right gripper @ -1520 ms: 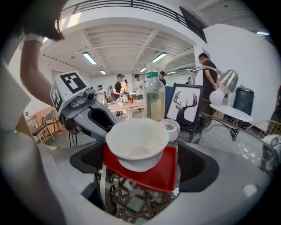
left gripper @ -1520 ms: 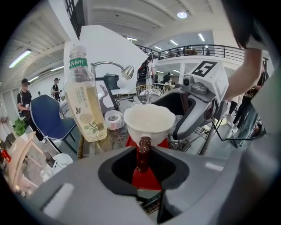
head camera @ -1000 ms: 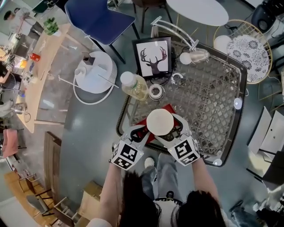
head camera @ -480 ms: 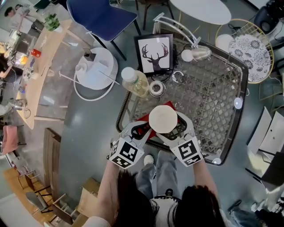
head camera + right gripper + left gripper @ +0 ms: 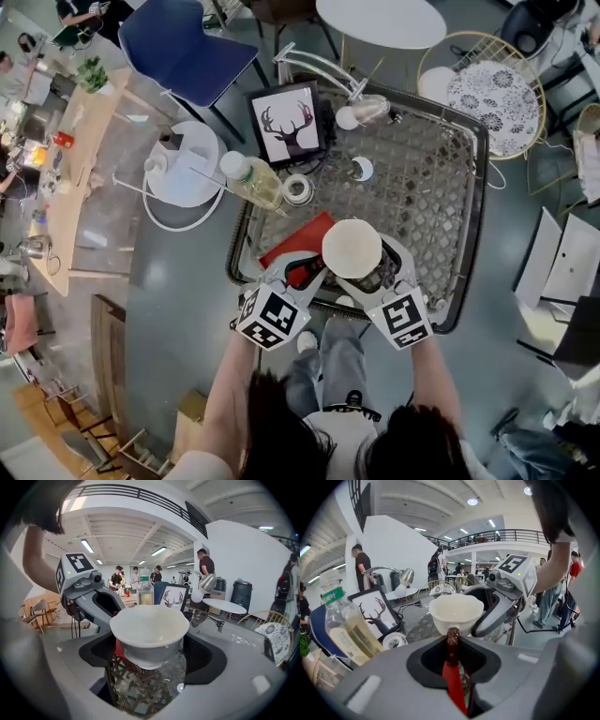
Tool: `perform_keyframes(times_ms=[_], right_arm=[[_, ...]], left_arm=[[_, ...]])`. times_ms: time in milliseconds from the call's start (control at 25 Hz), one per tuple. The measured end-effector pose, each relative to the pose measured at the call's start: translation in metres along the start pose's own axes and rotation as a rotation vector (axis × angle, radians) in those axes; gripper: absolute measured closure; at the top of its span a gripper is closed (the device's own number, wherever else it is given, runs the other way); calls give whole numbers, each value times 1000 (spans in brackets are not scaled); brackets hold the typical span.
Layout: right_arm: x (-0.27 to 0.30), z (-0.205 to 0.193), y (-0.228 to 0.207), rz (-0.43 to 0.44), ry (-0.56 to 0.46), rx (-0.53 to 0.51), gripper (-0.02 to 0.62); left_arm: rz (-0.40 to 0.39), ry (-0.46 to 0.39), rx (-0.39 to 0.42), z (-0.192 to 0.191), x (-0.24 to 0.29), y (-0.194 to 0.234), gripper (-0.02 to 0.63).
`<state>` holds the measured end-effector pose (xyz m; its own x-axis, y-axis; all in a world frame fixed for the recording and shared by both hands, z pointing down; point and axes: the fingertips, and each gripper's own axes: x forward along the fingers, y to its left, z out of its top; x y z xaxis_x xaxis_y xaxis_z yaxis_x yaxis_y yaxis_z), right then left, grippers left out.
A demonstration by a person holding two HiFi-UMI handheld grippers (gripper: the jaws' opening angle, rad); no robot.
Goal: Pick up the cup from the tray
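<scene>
Right gripper (image 5: 150, 657) is clamping the cup (image 5: 149, 637), jaws pressing on both sides of its body. The cup is riding upright, rim up, and looking empty. Left gripper (image 5: 451, 644) is pinching the near edge of the red tray (image 5: 453, 686), jaws shut on the thin lip and apparently holding it down.

From the head view the cup is hanging just right of the tray, over the bare lattice table (image 5: 427, 192). In the right gripper view, lattice is showing under the cup's foot and red is showing only off to the left. So I'm reading it as off the tray and in the air. I can't tell whether the tray itself is lying flat.

Progress: grasp and lift are looking done. What's remaining is probably carrying the cup clear and letting go of the tray.

Further out, a bottle (image 5: 251, 180) and a tape roll (image 5: 298, 189) are sitting at the table's far left. Past them, a deer picture (image 5: 289, 124) and a lamp (image 5: 361, 112) are standing along the far edge. A blue chair (image 5: 183, 42) is standing beyond the table.
</scene>
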<state>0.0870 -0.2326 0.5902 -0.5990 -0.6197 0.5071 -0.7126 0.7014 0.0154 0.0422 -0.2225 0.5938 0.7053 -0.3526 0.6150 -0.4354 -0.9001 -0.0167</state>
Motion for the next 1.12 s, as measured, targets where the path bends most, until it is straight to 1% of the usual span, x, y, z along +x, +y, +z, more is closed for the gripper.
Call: perform_keyframes(times_ms=[120,240,400,560,840,1120], right_arm=[[-18,-14,-12,-32,21,20,140],[-31,-32,-24,-64,47,42,140],[-41,-53,-35,-92,63,78,140],[-45,-72,-41,-103,81,103,140],[-45,-86,-45,-108,103,99,141],[-40,-94,-42,-100,116,90,141]], left_arm=[[-53,10,29,10,17,-17,546],[-113,37,75,16,36,-31,548],[-155,59,97,17,56,-44,548],[-181,84,124,14,72,-54,548],[-199,105,100,5,87,-59,548],[-207,118,99,1,92,-61,548]])
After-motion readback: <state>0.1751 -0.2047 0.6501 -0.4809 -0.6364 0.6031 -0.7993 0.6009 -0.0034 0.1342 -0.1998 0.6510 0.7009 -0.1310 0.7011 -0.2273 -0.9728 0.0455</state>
